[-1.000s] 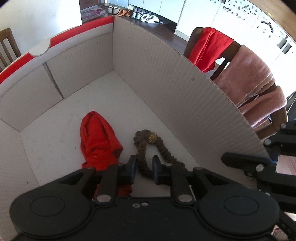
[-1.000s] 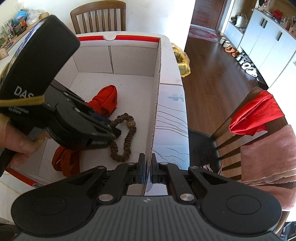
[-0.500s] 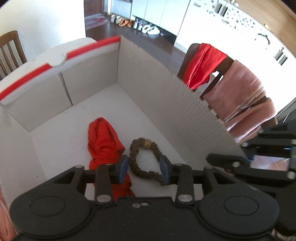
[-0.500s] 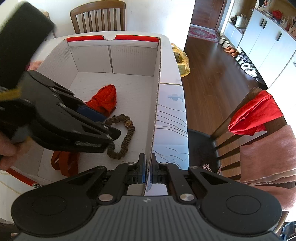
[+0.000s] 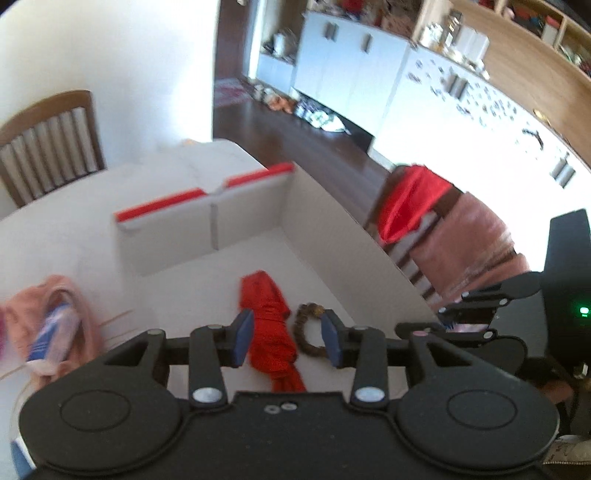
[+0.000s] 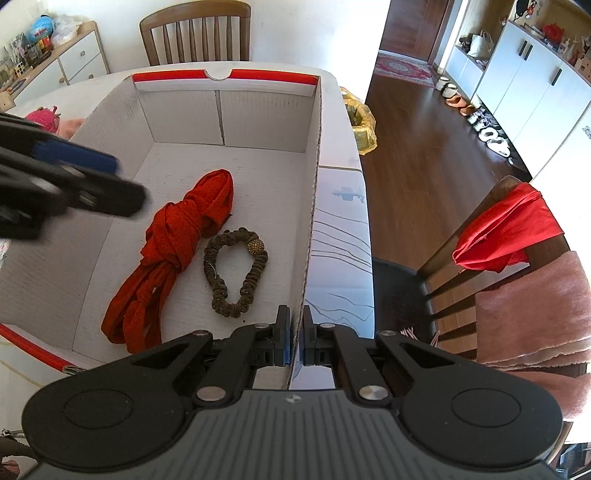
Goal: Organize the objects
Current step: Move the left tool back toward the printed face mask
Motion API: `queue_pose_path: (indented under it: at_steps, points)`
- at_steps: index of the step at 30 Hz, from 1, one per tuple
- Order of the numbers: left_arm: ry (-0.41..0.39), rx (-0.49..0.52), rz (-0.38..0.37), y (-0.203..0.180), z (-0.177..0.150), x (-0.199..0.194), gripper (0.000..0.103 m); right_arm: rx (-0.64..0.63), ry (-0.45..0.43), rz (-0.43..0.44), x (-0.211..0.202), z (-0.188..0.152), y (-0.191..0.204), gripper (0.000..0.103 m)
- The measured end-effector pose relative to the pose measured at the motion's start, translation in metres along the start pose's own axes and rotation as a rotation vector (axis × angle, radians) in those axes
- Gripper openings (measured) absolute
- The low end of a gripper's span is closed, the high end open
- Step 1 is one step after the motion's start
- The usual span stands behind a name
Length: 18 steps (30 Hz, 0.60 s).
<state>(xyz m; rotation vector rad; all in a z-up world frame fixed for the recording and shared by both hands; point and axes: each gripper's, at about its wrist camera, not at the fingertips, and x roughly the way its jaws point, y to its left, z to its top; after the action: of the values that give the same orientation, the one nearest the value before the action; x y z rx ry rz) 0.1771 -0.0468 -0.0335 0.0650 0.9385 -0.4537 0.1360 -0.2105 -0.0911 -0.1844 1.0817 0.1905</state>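
A white cardboard box (image 6: pixel 314 177) with red-edged flaps stands on the table. Inside it lie a knotted red cloth (image 6: pixel 173 251) and a brown scrunchie (image 6: pixel 236 273) with a gold bead. My left gripper (image 5: pixel 286 341) is open and empty, held high above the box's near end, over the red cloth (image 5: pixel 271 332) and scrunchie (image 5: pixel 308 332). My right gripper (image 6: pixel 293 341) is shut on the near right wall of the box. The left gripper also shows blurred at the left of the right wrist view (image 6: pixel 74 177).
A pink cloth with a striped item (image 5: pixel 55 328) lies on the table left of the box. A chair with red cloth (image 6: pixel 506 229) and pink towel (image 6: pixel 535 310) stands to the right. Another wooden chair (image 6: pixel 195 33) is behind the table. A yellow bag (image 6: pixel 360 125) sits by the table's far corner.
My left gripper has opened wider, let go of the scrunchie and risen up and back out of the box. The scrunchie now lies on the box floor. The right gripper has not moved.
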Motion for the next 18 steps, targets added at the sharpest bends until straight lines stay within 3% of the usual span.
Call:
queue_pose_path:
  at_steps: [7, 18]
  points:
    - [-0.076, -0.11, 0.073, 0.042, -0.018, -0.043, 0.04, -0.003, 0.001, -0.002, 0.0, -0.001, 0.0, 0.004]
    - [-0.081, -0.288, 0.257, 0.125, -0.069, -0.077, 0.055, -0.013, 0.012, -0.009, 0.001, 0.002, 0.002, 0.004]
